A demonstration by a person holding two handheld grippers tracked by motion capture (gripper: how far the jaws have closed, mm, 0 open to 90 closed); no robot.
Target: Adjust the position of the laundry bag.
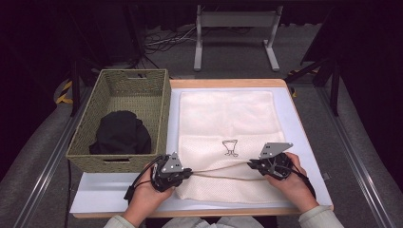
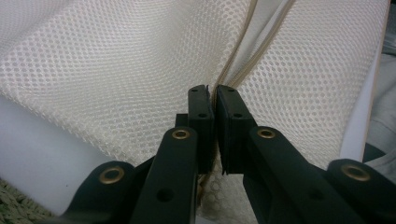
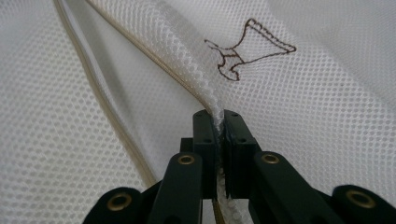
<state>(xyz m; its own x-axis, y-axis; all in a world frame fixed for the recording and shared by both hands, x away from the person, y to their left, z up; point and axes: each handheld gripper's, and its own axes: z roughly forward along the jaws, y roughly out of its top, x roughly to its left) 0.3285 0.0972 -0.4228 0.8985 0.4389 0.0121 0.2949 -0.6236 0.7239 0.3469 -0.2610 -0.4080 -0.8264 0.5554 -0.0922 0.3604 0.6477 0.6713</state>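
A cream mesh laundry bag lies flat on the white table mat, with a small brown embroidered mark near its middle. Its tan zipper edge is lifted in a line between the two grippers. My left gripper is shut on the bag's zipper edge at the near left; in the left gripper view the mesh is pinched between the jaws. My right gripper is shut on the same edge at the right, and in the right gripper view mesh runs between the jaws below the embroidered mark.
A woven basket stands on the left of the table with a black cloth inside. The white mat has bare margins around the bag. Table legs and cables lie on the floor beyond.
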